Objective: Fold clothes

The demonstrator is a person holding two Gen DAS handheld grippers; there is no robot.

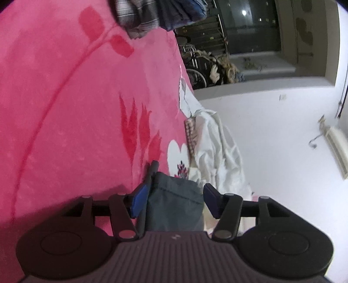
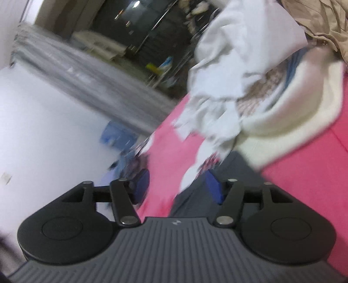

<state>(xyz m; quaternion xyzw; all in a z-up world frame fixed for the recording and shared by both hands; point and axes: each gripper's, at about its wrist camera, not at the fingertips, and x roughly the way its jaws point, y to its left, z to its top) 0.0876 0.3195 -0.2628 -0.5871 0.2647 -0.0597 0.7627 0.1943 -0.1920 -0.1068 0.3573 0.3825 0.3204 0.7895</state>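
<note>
A dark grey garment [image 1: 174, 202] lies on the pink flowered bed cover [image 1: 65, 108], right between the blue pads of my left gripper [image 1: 174, 196], whose jaws stand wide apart around it. In the blurred right wrist view my right gripper [image 2: 178, 185] is open over the cover [image 2: 304, 174], with the same grey garment [image 2: 237, 172] under and beside its right pad. A pile of white [image 2: 228, 54], cream and tan clothes lies just ahead of it.
A white crumpled cloth [image 1: 217, 148] hangs at the bed's edge ahead of my left gripper. Checked and blue clothes [image 1: 152, 13] lie at the far end of the bed. White walls [image 1: 282, 130] and a dark window stand beyond.
</note>
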